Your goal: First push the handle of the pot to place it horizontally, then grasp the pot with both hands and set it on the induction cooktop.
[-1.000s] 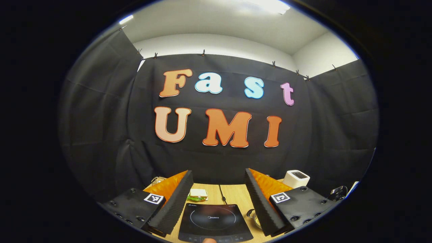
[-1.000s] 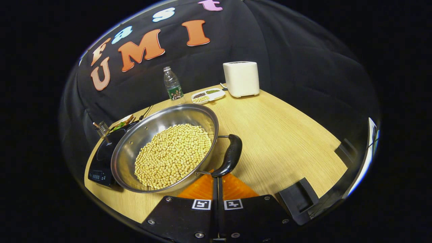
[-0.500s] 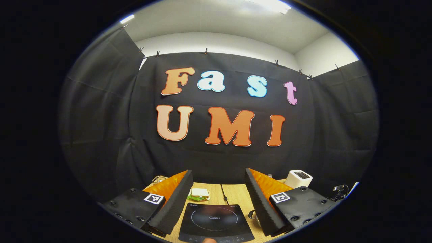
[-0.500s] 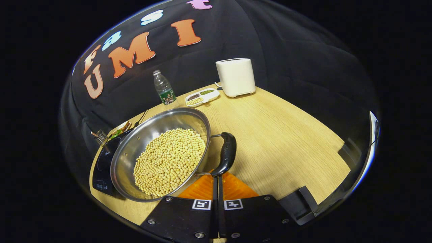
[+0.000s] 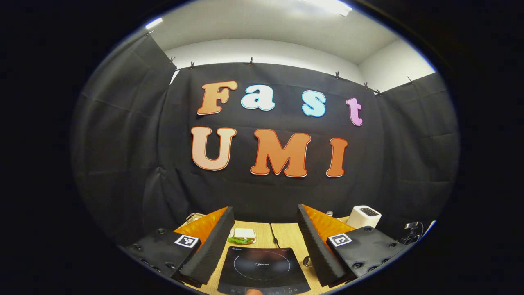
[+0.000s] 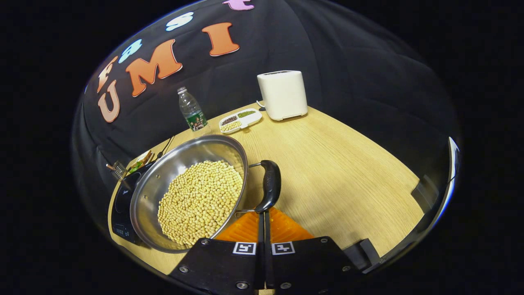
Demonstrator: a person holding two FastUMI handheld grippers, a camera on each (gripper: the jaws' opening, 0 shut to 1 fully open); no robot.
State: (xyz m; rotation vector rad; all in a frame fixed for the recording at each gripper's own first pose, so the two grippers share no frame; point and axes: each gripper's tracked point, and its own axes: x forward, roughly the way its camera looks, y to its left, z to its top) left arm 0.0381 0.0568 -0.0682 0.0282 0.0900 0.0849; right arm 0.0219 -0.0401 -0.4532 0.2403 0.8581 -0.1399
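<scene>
A steel pot (image 6: pixel 151 192) holding soybeans (image 6: pixel 200 200) stands on the wooden table (image 6: pixel 339 172), with its left rim over the black induction cooktop (image 6: pixel 120 200). Its black side handle (image 6: pixel 268 184) points toward me. My right gripper (image 6: pixel 262 214) is shut, and its tips touch the near end of that handle with nothing between them. My left gripper (image 5: pixel 265 209) is open and hangs above the cooktop (image 5: pixel 262 268), whose round cooking ring lies between the fingers. A bit of the pot's metal (image 5: pixel 306 261) peeks past the left gripper's right finger.
At the table's far side stand a white toaster (image 6: pixel 282 95), a water bottle (image 6: pixel 190 110) and a divided dish of beans (image 6: pixel 239 119). A sandwich (image 5: pixel 242 235) and a power cable (image 5: pixel 275 237) lie behind the cooktop. A black fixture (image 6: pixel 421 190) sits at the table's right edge.
The pot and its handle have turned against my shut right gripper, so the handle now stands more upright in the right gripper view. The left gripper has drifted slightly and stays open.
</scene>
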